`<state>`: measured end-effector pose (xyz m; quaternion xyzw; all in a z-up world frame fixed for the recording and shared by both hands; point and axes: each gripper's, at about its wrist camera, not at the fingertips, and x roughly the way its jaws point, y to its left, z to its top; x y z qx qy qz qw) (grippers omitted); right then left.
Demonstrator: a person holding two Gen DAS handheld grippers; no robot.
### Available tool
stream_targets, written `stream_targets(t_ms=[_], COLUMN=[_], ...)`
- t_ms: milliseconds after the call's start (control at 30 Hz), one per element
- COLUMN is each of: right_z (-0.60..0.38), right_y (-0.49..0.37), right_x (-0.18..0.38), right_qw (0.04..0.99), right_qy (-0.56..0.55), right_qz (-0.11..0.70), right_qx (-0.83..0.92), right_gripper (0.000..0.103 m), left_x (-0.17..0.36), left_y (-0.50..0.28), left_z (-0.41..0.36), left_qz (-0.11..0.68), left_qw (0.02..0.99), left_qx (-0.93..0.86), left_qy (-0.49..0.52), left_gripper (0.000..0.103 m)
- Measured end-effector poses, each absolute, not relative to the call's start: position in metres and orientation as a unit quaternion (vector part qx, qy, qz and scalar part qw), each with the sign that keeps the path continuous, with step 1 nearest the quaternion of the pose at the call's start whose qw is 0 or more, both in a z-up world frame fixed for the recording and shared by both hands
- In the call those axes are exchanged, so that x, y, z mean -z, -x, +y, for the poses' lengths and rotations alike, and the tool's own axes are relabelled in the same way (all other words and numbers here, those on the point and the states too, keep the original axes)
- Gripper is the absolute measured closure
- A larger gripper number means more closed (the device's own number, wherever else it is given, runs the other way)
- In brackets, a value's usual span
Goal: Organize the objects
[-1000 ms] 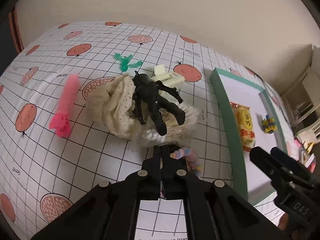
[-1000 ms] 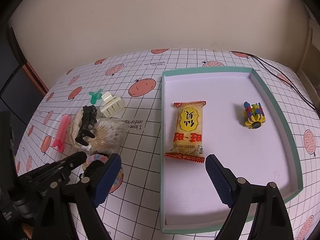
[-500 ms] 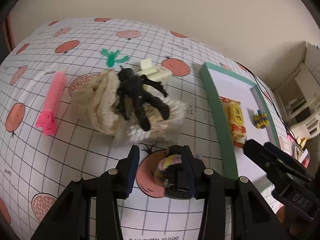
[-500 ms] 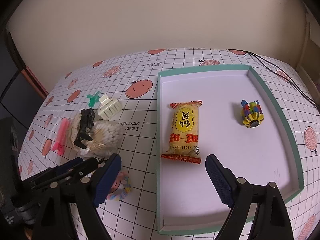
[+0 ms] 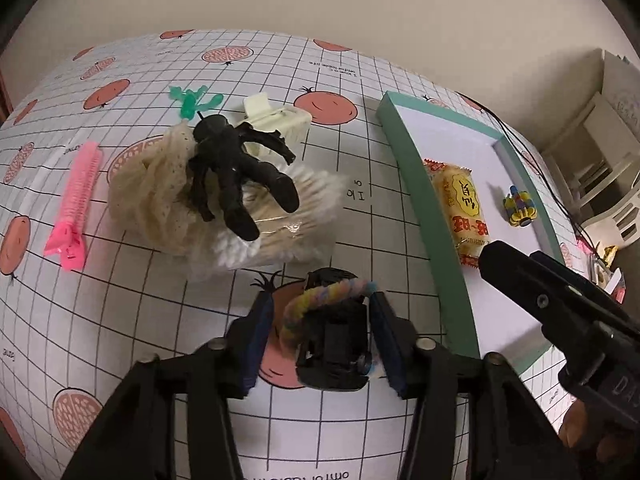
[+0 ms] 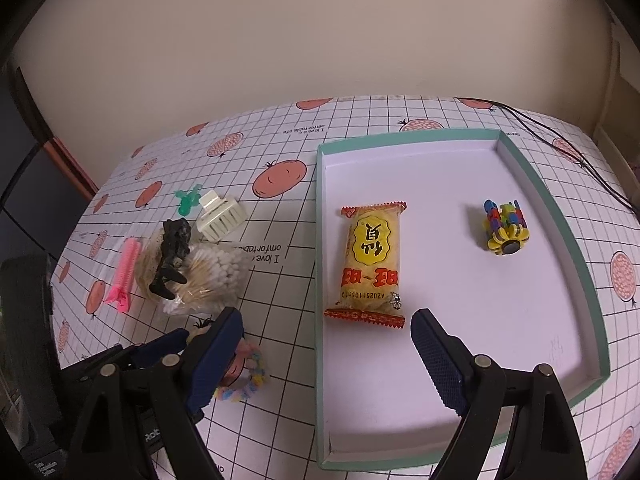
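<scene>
The left gripper (image 5: 322, 330) was spread apart, and a black clip with a rainbow fuzzy loop (image 5: 329, 336) sat between its fingers (low middle). The right gripper (image 6: 326, 356) gaped wide over the tray (image 6: 560, 216).

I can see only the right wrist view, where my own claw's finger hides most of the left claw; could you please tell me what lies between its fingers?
Observer: A small black object wrapped by a pastel fuzzy loop sits on the table between the left claw fingers.
Operator: Thank you. Is the claw shut on it?
Observer: No, the jaws stand open, and a gap shows beside one finger.
Operator: Can you see who holds the right claw?
Observer: Only a hand, gripping under its handle at the left view's lower right edge.
</scene>
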<state>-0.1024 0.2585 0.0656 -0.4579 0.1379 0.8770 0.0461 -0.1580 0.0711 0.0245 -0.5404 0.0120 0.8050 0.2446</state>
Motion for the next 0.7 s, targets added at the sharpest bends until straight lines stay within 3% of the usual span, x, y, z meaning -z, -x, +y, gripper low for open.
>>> stream_targets(t_ms=[33, 100, 367, 633, 700], right_z=[0.2585, 0.2588, 0.2589, 0.2612, 0.2616], right_y=[0.1028, 0.1033, 0.1030, 0.1023, 0.1019], right_x=[-0.0652, -0.0640, -0.0653, -0.0645, -0.0648], right_qw=[0.047, 0.047, 0.045, 0.043, 0.042], right_qy=[0.458, 0.460, 0.460, 0.461, 0.460], right_qz=[0.137, 0.137, 0.141, 0.148, 0.148], right_qx=[-0.877, -0.876, -0.876, -0.874, -0.874], right_gripper=[0.014, 0.014, 0.015, 0.015, 0.014], left_x=[-0.0245, -0.0253, -0.0274, -0.0242, -0.0262], left_y=[0.1582, 0.1591, 0.1608, 0.1612, 0.1619], left_z=[0.0704, 0.0704, 0.0652, 0.0699, 0.0717], left_qz=[0.008, 0.005, -0.020, -0.010, -0.010], left_qw=[0.246, 0.247, 0.254, 0.246, 0.244], left_qx=[-0.804, -0.804, -0.803, -0.807, -0.812], left_qy=[0.541, 0.541, 0.538, 0.537, 0.530], left_gripper=[0.064, 0.074, 0.075, 0.069, 0.061])
